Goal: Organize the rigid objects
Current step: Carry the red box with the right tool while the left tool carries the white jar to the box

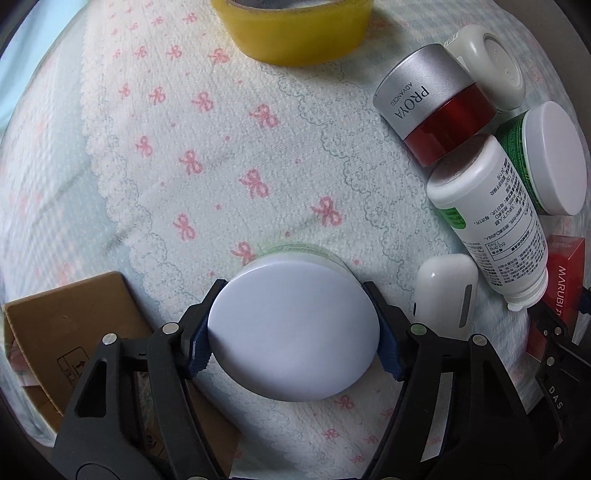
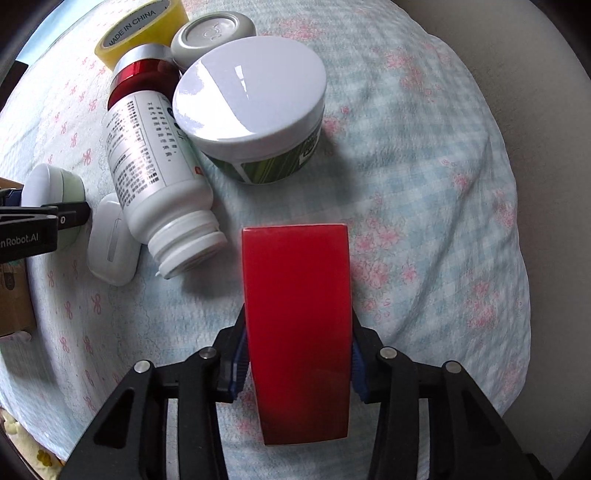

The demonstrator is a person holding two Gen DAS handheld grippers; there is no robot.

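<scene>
My left gripper is shut on a white-lidded green jar, just above the bow-print cloth. It also shows at the left edge of the right wrist view. My right gripper is shut on a red box, which also shows in the left wrist view. Lying in a cluster are a white pill bottle, a second white-lidded green jar, a red and silver PROYA jar, a small white case and a grey-lidded jar.
A yellow tape roll lies at the far side of the cloth. A brown cardboard box sits at the near left. The bedding to the right is rumpled, blue checked fabric.
</scene>
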